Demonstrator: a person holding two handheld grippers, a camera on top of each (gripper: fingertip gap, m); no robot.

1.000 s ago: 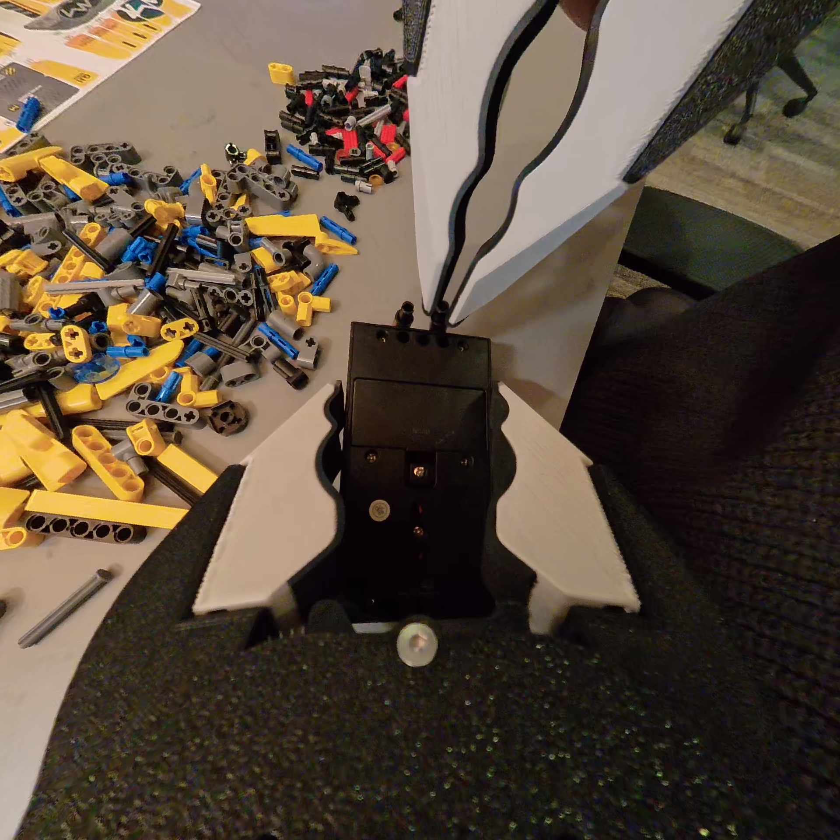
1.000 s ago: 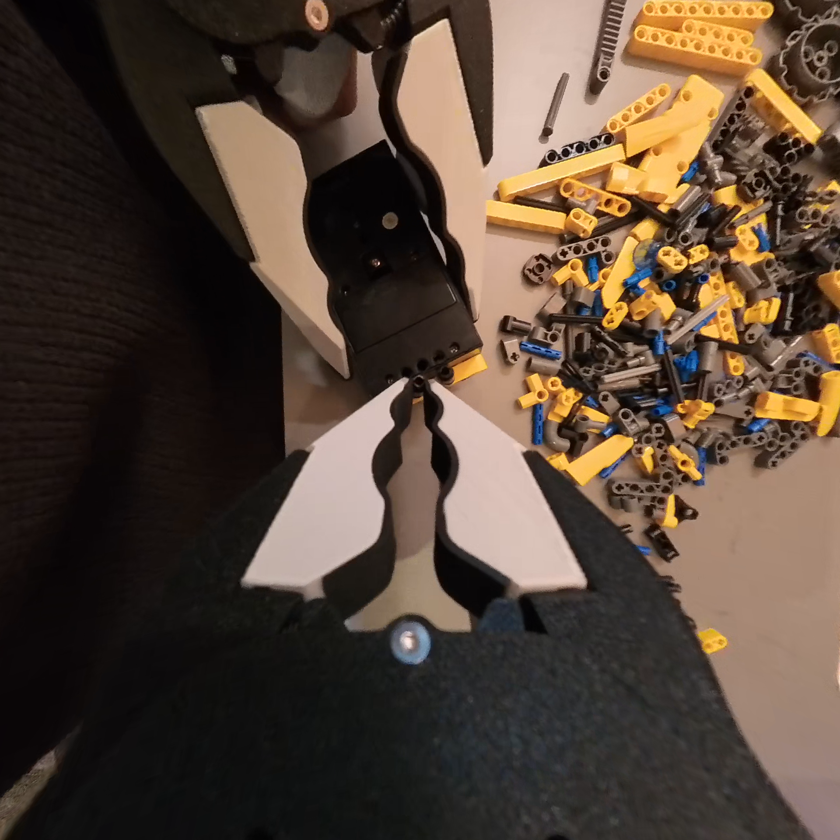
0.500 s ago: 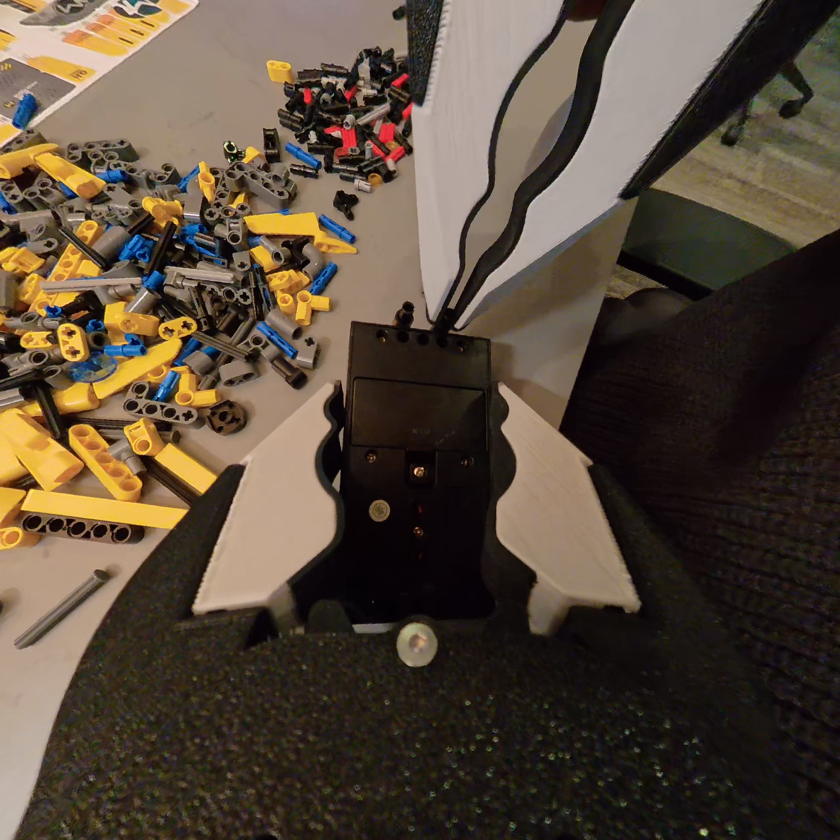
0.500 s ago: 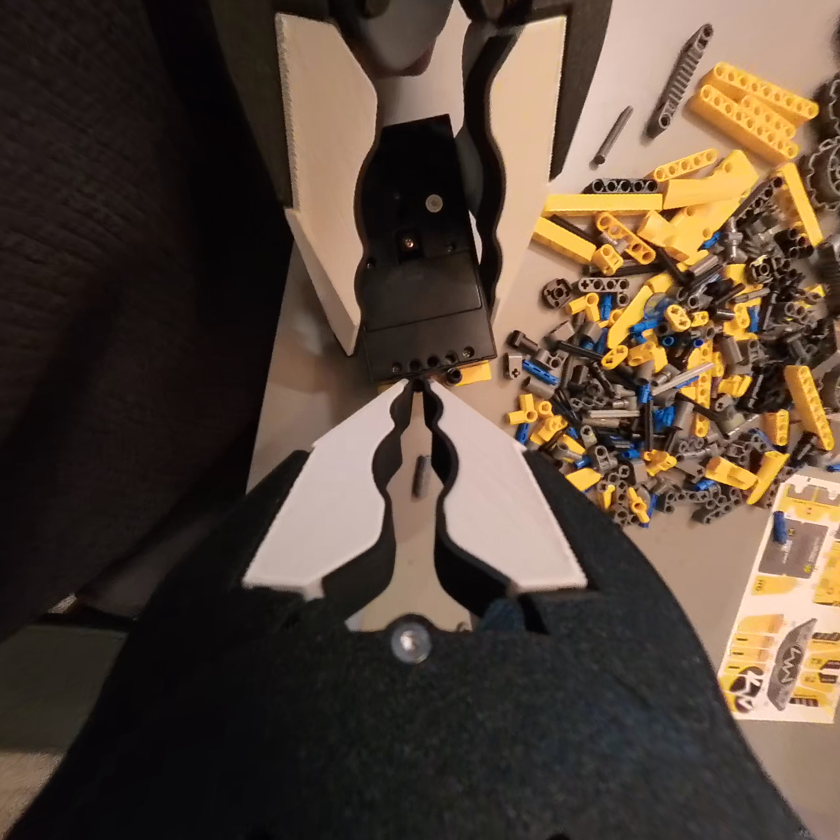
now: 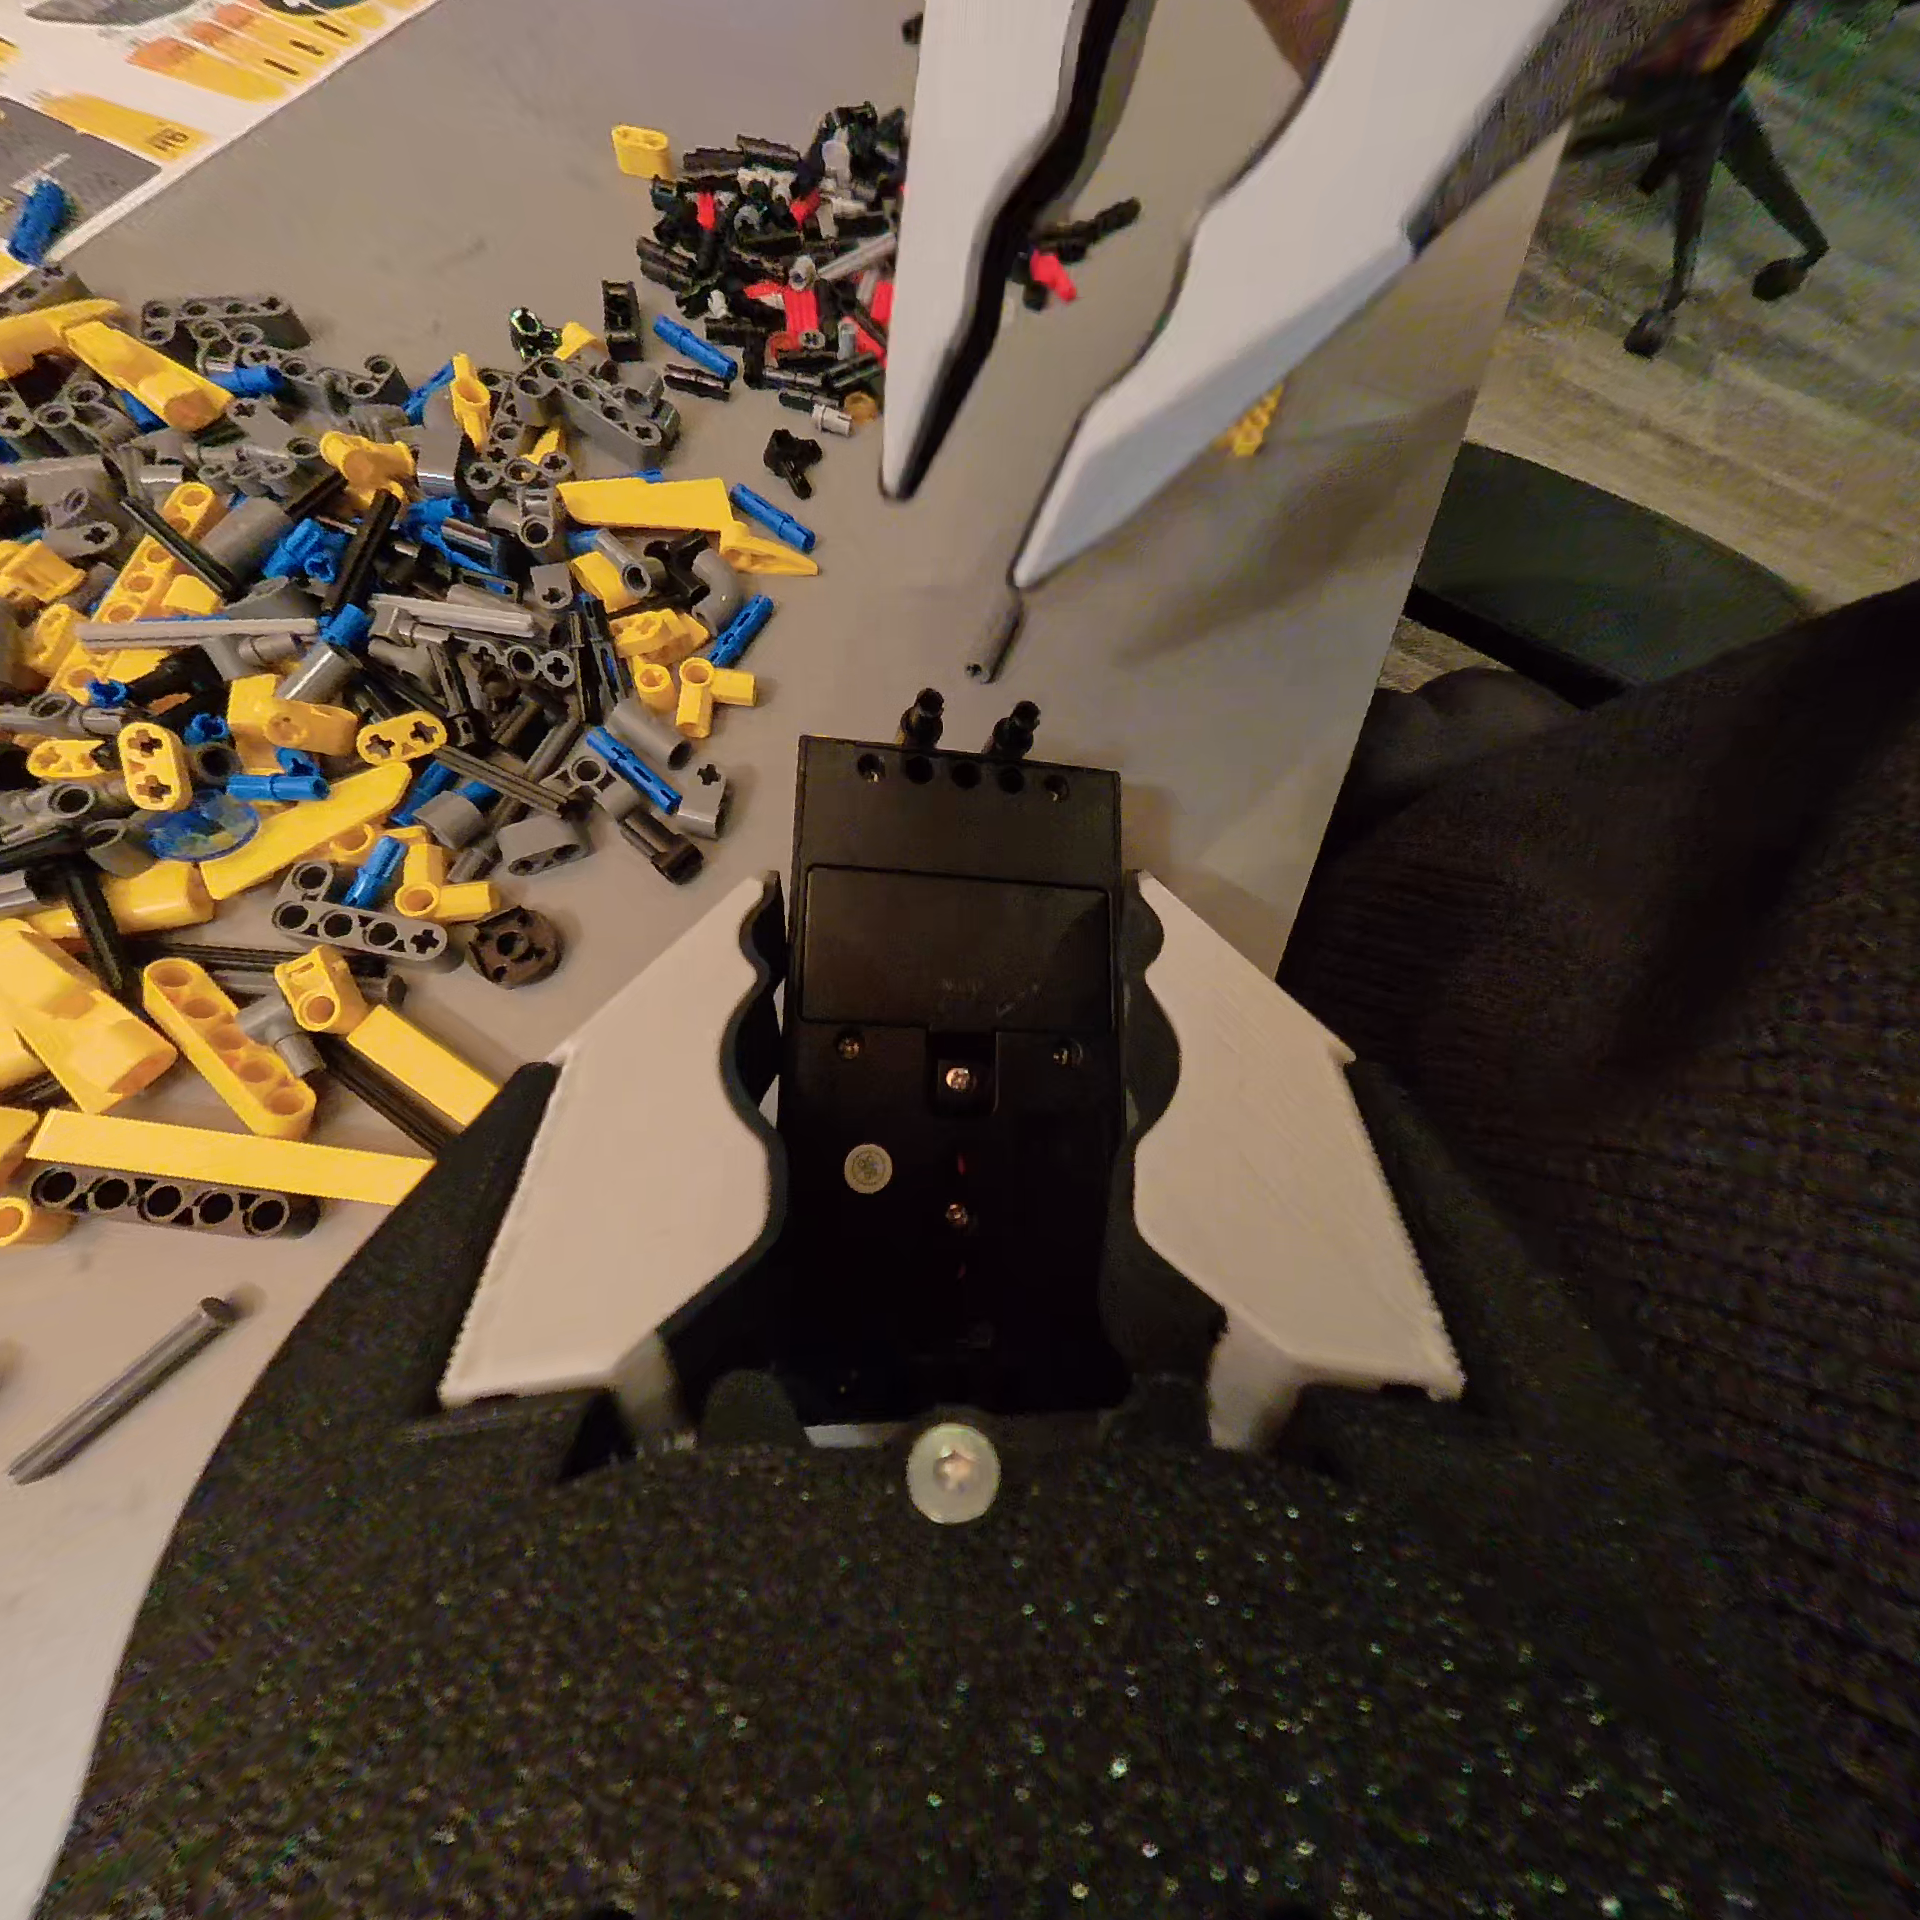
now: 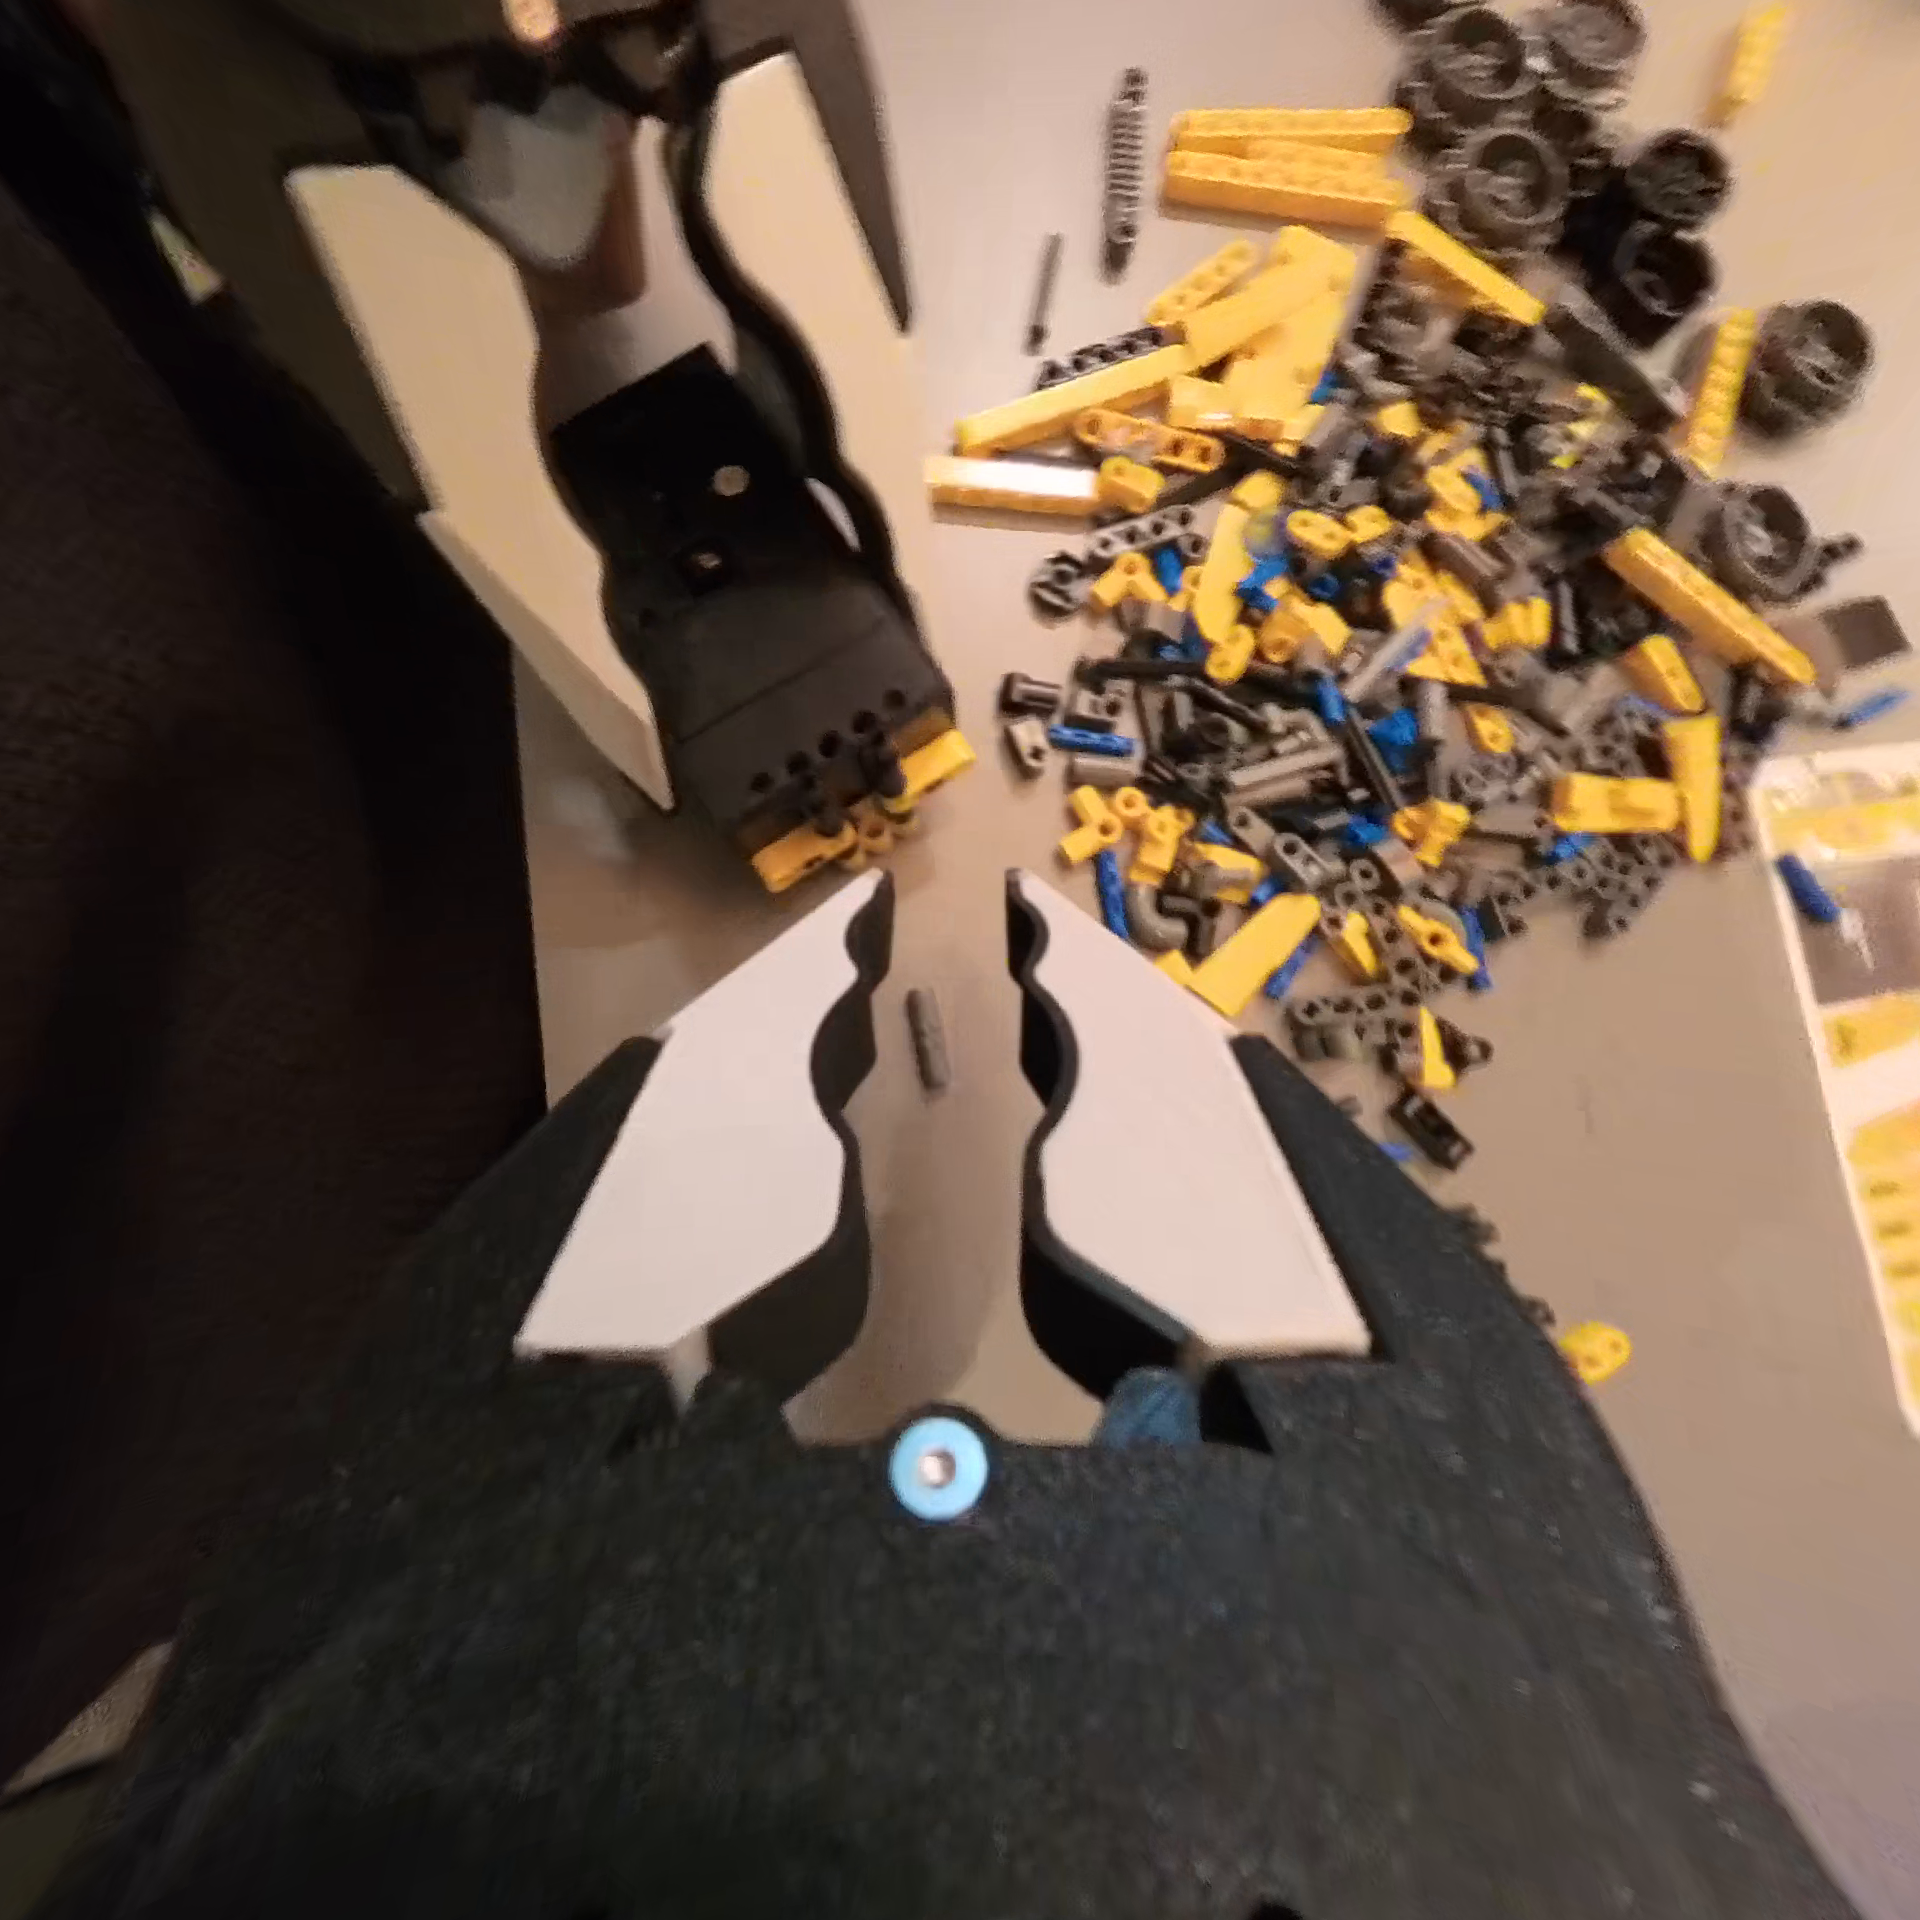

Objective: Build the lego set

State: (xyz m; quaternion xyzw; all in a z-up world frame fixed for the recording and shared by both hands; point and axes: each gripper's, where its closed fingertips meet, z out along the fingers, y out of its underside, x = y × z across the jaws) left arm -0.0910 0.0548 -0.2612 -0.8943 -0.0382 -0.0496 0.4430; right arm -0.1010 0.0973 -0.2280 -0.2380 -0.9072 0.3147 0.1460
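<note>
Two grippers share our work: our left gripper (image 5: 951, 904) clamps the black battery box (image 5: 956, 997) just above the table (image 5: 1195, 665), while our right gripper (image 6: 945, 894) hangs narrowly parted, empty, over a loose grey pin (image 6: 928, 1037). We'd keep the box steady.

Beside my work a heap of yellow, grey, blue and black plastic building pieces (image 5: 343, 665) covers the grey table (image 5: 499, 208). Black rubber tyres (image 6: 1621, 197) lie beyond; a printed yellow-and-white sheet (image 6: 1849, 997) sits nearby.

Grey table (image 5: 1195, 665) strewn with loose building pieces (image 5: 343, 675).
</note>
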